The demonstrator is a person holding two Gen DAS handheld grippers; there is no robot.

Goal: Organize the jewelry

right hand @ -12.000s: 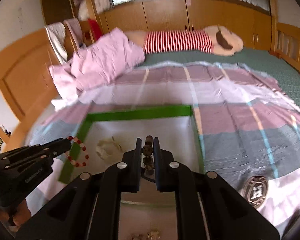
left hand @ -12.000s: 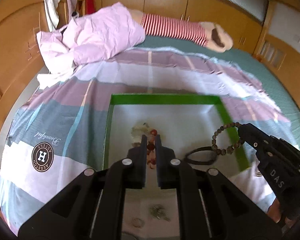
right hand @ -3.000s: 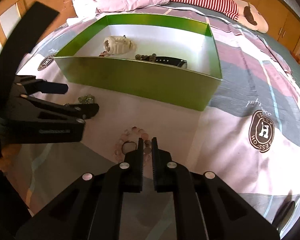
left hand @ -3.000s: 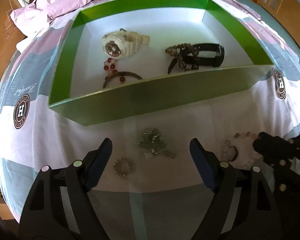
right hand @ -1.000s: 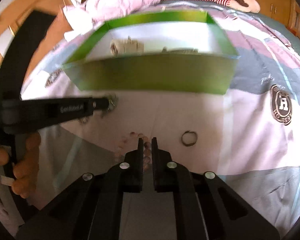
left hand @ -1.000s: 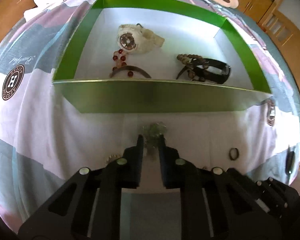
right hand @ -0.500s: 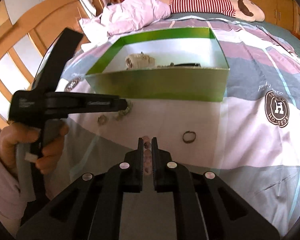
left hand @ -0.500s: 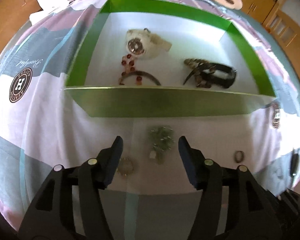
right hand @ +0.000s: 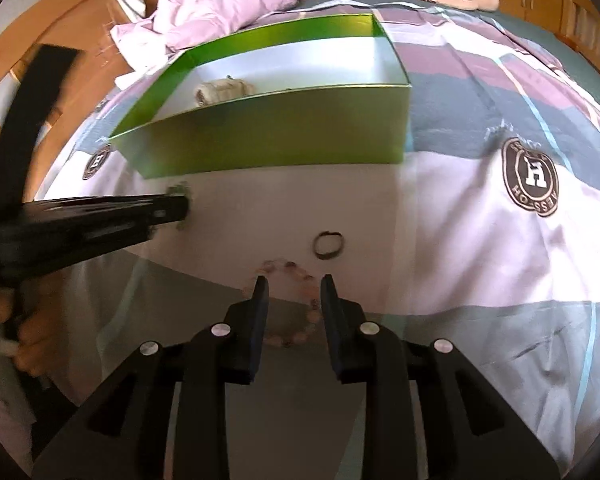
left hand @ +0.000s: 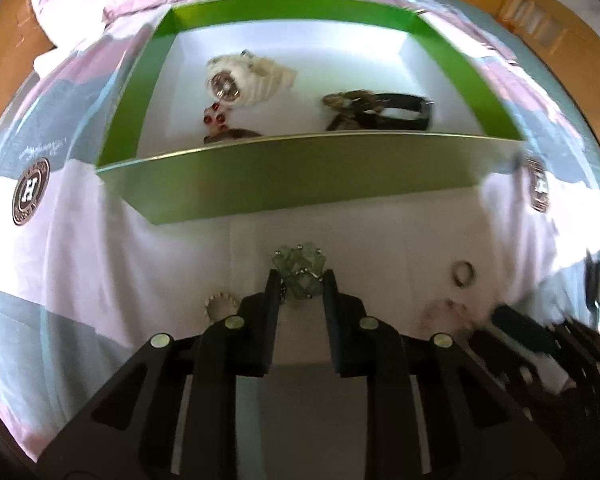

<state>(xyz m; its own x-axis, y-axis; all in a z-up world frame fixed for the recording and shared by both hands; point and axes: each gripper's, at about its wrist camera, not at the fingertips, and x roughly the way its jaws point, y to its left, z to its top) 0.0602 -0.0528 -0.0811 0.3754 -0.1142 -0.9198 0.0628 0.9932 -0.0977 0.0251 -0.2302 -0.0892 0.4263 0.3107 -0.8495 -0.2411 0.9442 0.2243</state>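
One green box (left hand: pixel 300 176) sits on the bedsheet (left hand: pixel 100 248), and four loose pieces lie on the sheet in front of it: a pale green bead bracelet (left hand: pixel 299 270), a small toothed ring (left hand: pixel 219 303), a plain ring (left hand: pixel 463 273) and a pink bead bracelet (right hand: pixel 284 304). Two grippers are in view. The left gripper (left hand: pixel 299 286) has its fingers a moderate way apart, one on each side of the green bracelet; whether the pads touch it cannot be told. The toothed ring lies just left of its left finger. The right gripper (right hand: pixel 292 292) is likewise partly open, with the pink bracelet lying on the sheet between and under its fingers, not clamped. The plain ring lies just beyond that bracelet, apart from it. Inside the box, on its white floor, are a cream watch (left hand: pixel 244 78) at the left with a red bead bracelet (left hand: pixel 216 120) in front of it, half hidden by the near wall, and at the right a brown bead bracelet (left hand: pixel 346 100) lying against a black band (left hand: pixel 400 112).
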